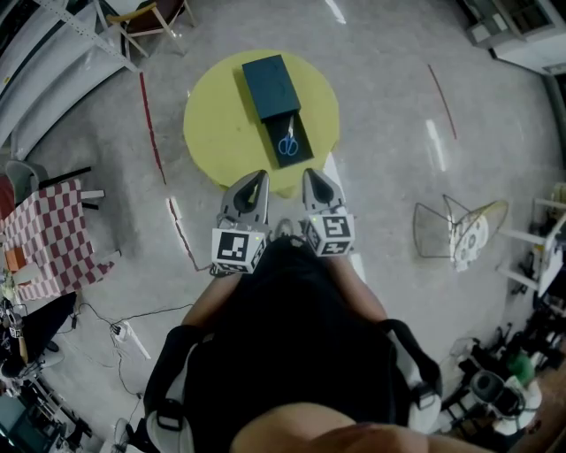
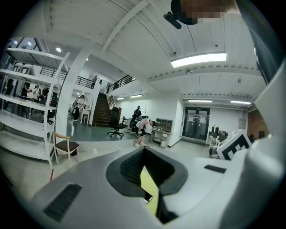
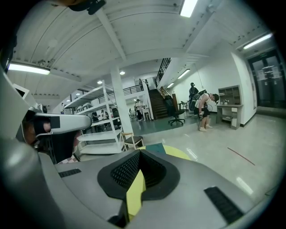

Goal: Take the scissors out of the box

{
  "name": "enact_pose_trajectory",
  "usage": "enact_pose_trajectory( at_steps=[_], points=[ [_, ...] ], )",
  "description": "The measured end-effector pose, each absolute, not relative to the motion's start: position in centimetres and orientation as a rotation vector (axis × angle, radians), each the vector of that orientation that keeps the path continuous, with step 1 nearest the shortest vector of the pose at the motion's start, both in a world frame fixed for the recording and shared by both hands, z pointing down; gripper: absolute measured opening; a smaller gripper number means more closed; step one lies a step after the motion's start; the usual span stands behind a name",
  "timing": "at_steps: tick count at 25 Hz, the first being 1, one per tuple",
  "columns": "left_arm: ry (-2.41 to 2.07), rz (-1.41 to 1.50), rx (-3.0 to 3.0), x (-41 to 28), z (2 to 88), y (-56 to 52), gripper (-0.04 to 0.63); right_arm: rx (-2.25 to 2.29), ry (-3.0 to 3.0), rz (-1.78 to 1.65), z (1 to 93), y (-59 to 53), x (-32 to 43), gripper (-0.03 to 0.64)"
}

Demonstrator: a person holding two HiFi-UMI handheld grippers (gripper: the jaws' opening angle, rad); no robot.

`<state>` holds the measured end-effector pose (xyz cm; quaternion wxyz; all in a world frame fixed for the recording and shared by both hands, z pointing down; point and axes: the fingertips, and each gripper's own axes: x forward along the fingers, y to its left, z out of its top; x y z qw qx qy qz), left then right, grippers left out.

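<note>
A dark teal box [image 1: 270, 84] lies on a round yellow table [image 1: 212, 124]. Its inner tray is slid out toward me, and blue-handled scissors [image 1: 288, 144] lie in it. My left gripper [image 1: 256, 177] and right gripper [image 1: 314, 174] hover side by side at the table's near edge, short of the box, holding nothing. Both point toward the box. In the left gripper view the left gripper [image 2: 144, 150] has its jaws together, with only a sliver of yellow between them. In the right gripper view the right gripper [image 3: 139, 152] looks the same, and the box [image 3: 156, 147] shows just past its tips.
A wire chair [image 1: 451, 230] stands to the right on the floor. A red-checked cloth [image 1: 44, 234] covers a table at the left, a wooden chair [image 1: 146, 22] is behind the yellow table, and cables [image 1: 124, 332] trail on the floor. White shelves [image 3: 100, 129] and people stand far off.
</note>
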<state>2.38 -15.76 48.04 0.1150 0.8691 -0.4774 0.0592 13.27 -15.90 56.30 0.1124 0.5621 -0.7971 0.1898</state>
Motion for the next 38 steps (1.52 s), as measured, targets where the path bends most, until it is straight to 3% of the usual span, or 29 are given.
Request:
enact_pose_trajectory(
  at_steps=[13, 23, 26, 32, 38],
  points=[
    [-1.293, 0.160, 2.545, 1.8, 48.5, -25.6, -0.003, 1.619, -2.250, 0.678, 60.1, -24.2, 11.0, -0.002],
    [-1.227, 0.162, 2.535, 0.8, 49.9, -29.9, -0.003, 1.559, -1.942, 0.894, 70.7, -26.0, 11.0, 0.003],
    [-1.211, 0.164, 2.531, 0.6, 50.3, -30.9, -0.003, 1.514, -1.848, 0.974, 74.0, -26.0, 11.1, 0.060],
    [-1.180, 0.181, 2.530, 0.4, 50.9, -32.1, -0.003, 1.434, -1.678, 1.107, 79.4, -25.6, 11.4, 0.113],
    [-1.167, 0.199, 2.517, -0.4, 51.8, -33.6, -0.003, 1.394, -1.579, 1.194, 82.1, -26.5, 11.0, 0.118]
  ],
)
